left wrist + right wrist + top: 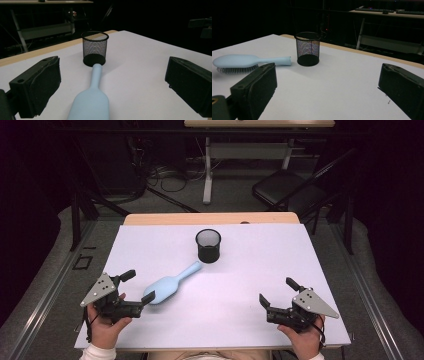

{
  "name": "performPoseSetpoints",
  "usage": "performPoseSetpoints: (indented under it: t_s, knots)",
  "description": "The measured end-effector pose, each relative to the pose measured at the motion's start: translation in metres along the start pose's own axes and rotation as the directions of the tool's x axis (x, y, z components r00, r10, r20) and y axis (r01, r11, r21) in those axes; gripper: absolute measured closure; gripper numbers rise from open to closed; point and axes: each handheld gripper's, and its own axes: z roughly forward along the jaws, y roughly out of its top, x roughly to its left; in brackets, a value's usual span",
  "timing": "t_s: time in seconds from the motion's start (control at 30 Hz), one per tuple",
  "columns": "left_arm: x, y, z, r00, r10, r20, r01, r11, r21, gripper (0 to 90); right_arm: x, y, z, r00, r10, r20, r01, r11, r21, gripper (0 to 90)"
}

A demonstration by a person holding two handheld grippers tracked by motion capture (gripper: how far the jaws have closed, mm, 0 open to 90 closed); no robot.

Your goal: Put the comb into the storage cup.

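A pale blue hairbrush (pixel 170 283) lies bristles down on the white table, its handle tip right beside a black mesh cup (pixel 208 245). My left gripper (pixel 137 287) stands open at the table's near left, its jaws level with the brush's wide head. In the left gripper view the hairbrush (pixel 91 100) runs away between the wide jaws toward the cup (pixel 95 47), and nothing presses on it. My right gripper (pixel 280 291) is open at the near right with nothing between its jaws. From there the hairbrush (pixel 249 61) lies to the left of the cup (pixel 308 48).
The white table top (pixel 260 265) has a wooden strip along its far edge. Beyond it stand a folding chair (pixel 290 190), a desk leg and loose cables on the floor.
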Motion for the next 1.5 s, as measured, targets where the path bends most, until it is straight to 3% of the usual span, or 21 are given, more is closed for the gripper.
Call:
performPoseSetpoints:
  t_s: [0.27,0.43,0.7,1.0,1.3,1.5]
  knots:
    - [-0.001,0.004,0.002,1.0000,-0.005,0.004,0.005,1.0000,0.007,0.3,-0.004,-0.003,-0.001,0.9998,0.008,0.020,-0.008,1.000,0.019,1.8]
    - [-0.004,0.007,0.002,0.9999,-0.003,-0.015,0.003,0.9998,0.018,0.3,-0.006,-0.003,0.001,0.9995,0.019,0.026,-0.019,1.000,0.013,2.6]
    - [-0.002,0.010,0.009,0.9992,-0.030,-0.027,0.032,0.9980,0.055,0.5,-0.008,-0.006,0.003,0.9989,0.020,0.042,-0.021,1.000,0.019,3.3]
    - [-0.002,0.015,0.018,0.9989,-0.031,-0.036,0.033,0.9966,0.076,8.4,-0.008,-0.007,0.007,0.9993,0.007,0.038,-0.008,0.999,0.031,3.3]
    - [0.002,0.028,0.032,0.9977,-0.048,-0.049,0.052,0.9944,0.092,22.0,-0.009,-0.006,0.008,0.9987,0.014,0.050,-0.016,0.999,0.033,3.3]
    - [0.002,0.029,0.042,0.9940,-0.055,-0.095,0.067,0.9889,0.132,30.6,-0.006,-0.006,0.011,0.9992,0.002,0.040,-0.003,0.999,0.034,3.4]
